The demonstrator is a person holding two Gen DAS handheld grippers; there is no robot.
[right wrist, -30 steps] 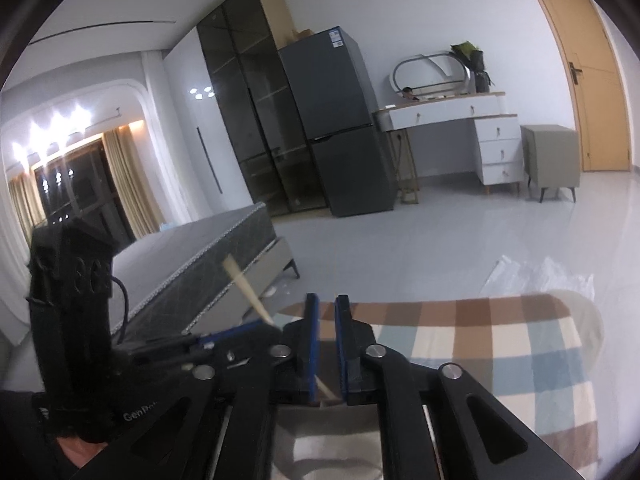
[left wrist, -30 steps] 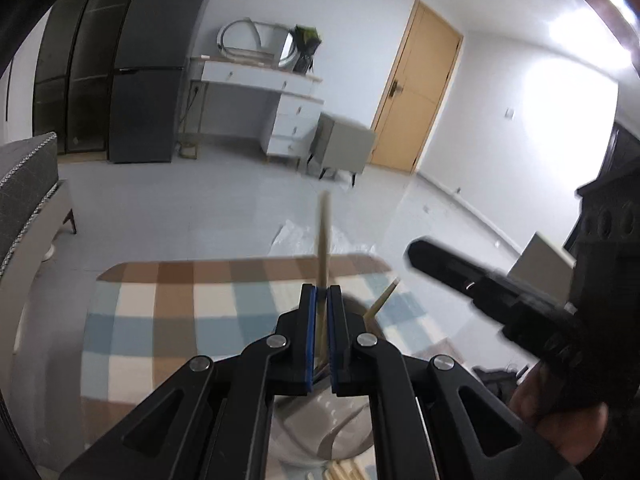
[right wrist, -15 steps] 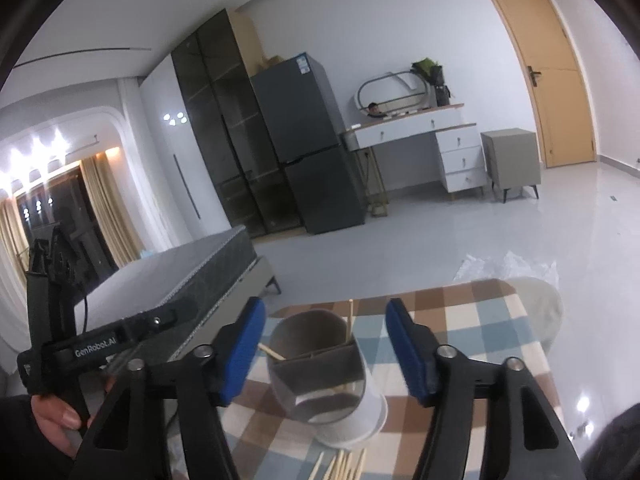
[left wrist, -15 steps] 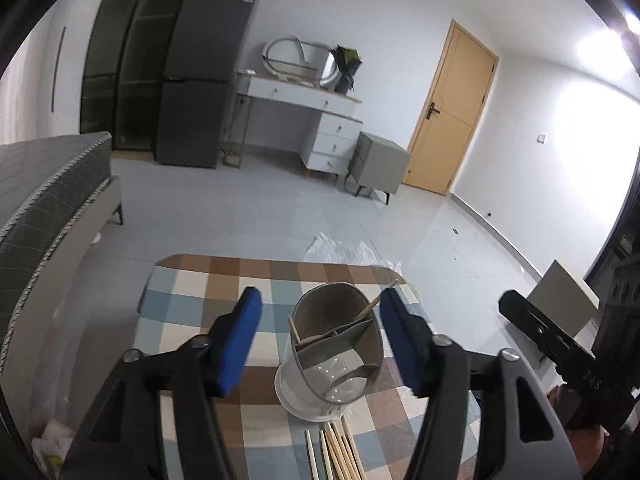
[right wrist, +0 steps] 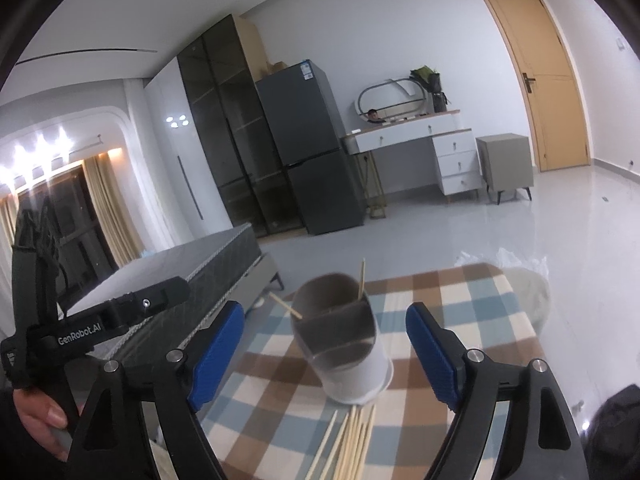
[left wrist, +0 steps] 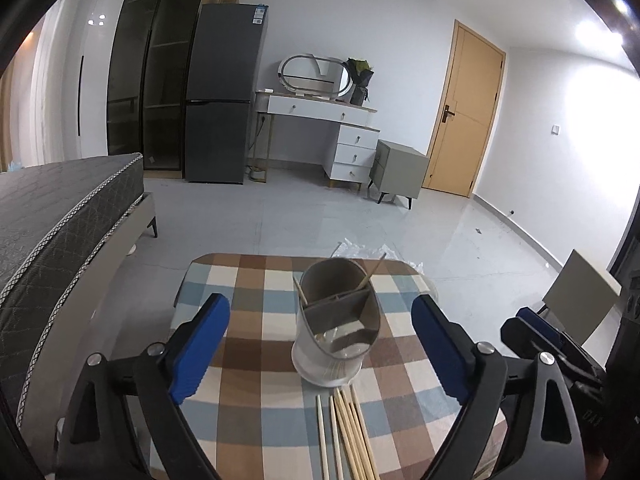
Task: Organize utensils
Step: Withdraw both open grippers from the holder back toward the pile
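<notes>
A loose bundle of chopsticks point(left wrist: 348, 432) lies flat on the checked bench point(left wrist: 248, 360), long axes running from 6 toward 12 o'clock, tips nearly touching the base of the divided holder point(left wrist: 336, 328). The holder stands upright mid-bench; two single sticks lean in its rear compartments, one point(left wrist: 299, 290) tilted toward 11 o'clock, the other point(left wrist: 374, 270) toward 1 o'clock. Bare cloth lies open at 9 and 3 o'clock of the holder; the far edge is close behind it at 12. The left gripper point(left wrist: 320, 348) and right gripper point(right wrist: 325, 354) are both spreading their jaws, nothing pinched, the holder framed between them. "GenRobot.AI" reads on the left gripper's body in the right wrist view.
</notes>
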